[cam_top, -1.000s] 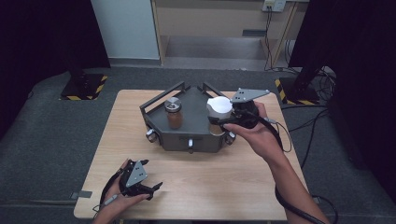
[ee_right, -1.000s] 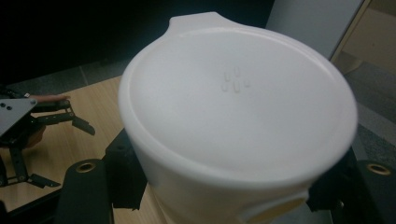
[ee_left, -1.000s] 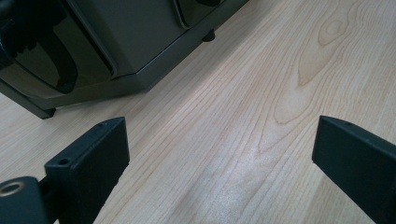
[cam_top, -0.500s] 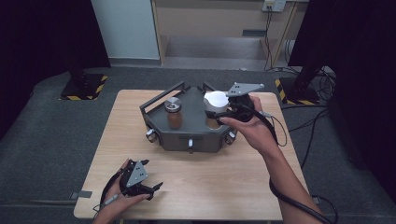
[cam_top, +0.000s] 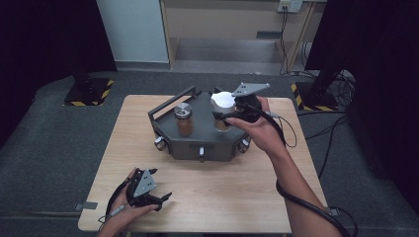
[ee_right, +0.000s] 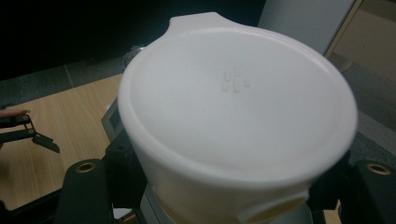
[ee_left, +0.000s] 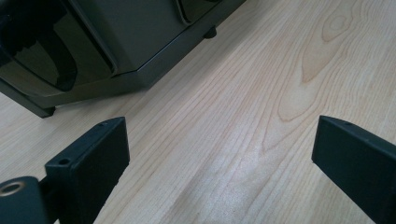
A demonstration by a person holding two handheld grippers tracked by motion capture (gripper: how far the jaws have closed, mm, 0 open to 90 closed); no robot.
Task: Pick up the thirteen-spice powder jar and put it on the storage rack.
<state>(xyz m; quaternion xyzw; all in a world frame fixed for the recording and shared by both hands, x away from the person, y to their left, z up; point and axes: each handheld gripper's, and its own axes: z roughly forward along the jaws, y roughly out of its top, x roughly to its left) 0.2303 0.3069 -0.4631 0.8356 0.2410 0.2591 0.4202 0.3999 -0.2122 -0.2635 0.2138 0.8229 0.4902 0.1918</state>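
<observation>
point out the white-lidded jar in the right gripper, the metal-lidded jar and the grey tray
white-lidded jar (ee_right: 233,107): right gripper view, middle of its white lid
metal-lidded jar (cam_top: 184,121): high view, glass body below the silver lid
grey tray (cam_top: 197,145): high view, its front wall

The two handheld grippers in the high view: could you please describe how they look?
Both the left gripper and the right gripper are black, with two blocky black jaws and a grey three-cornered plate on top. A black cable trails from each. The forearms are bare, no sleeves.

Matt white plastic lid (ee_right: 236,105), pale smooth wooden table (cam_top: 237,192), dark metal rack (cam_top: 197,143)
</observation>
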